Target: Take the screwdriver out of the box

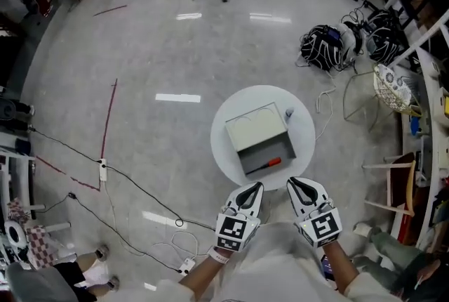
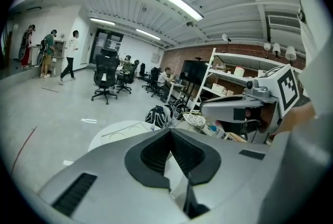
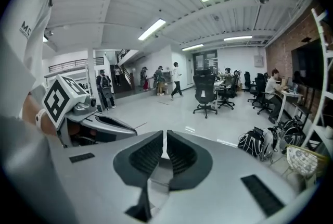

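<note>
The red-handled screwdriver [image 1: 271, 163] lies in the open grey box [image 1: 255, 126] on the round table [image 1: 226, 149], while the left gripper [image 1: 254, 188] and right gripper [image 1: 295, 185] hover short of it, jaws pressed together on nothing; the right should probably open wide, then pinch the handle crosswise.

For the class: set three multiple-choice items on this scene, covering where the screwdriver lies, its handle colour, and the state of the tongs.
1. The screwdriver lies: A on the floor; B in the box; C on a chair.
2. Its handle is: A blue; B green; C red.
3. The left tongs and right tongs are: A shut, empty; B wide open; C gripping the box.
B, it rests in the open box; C, the handle shows red; A, both pairs meet on nothing.
</note>
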A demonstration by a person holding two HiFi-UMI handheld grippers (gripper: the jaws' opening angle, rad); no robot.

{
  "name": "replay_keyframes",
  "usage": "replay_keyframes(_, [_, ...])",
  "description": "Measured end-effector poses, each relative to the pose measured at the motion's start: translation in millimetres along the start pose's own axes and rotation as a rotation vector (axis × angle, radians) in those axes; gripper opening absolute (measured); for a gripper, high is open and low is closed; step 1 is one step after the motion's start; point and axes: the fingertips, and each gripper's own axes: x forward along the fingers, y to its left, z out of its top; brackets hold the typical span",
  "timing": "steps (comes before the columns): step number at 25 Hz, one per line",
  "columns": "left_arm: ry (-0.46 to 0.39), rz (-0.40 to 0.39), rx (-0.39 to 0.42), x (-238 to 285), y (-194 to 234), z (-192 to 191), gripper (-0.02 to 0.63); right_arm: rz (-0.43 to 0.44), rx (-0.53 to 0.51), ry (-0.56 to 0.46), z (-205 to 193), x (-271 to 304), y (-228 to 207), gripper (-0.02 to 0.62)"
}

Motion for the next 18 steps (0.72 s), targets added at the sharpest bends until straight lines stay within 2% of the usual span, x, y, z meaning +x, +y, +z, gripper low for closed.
replay_keyframes(6, [0.020, 0.040, -0.015, 9.4, 0.8, -12.4, 0.011, 0.060, -0.041, 0.044, -14.5, 17.7, -10.7, 0.080])
replay_keyframes(10, [0.009, 0.068, 0.006, 23.4, 33.4, -12.2, 0.011, 0.085, -0.107, 0.050, -16.0, 59.2, -19.1, 0.078])
replay_keyframes(14, [0.060, 0.091, -0.049, 21.7, 33.4, -23.5, 0.011, 0.139, -0.145, 0.144, -33.1, 67.5, -18.3, 0.080])
replay_keyframes(18, [0.101, 0.115, -0.075, 33.1, 39.2, -44.0, 0.011, 0.187, -0.194, 0.195, -57.1, 80.8, -23.1, 0.080])
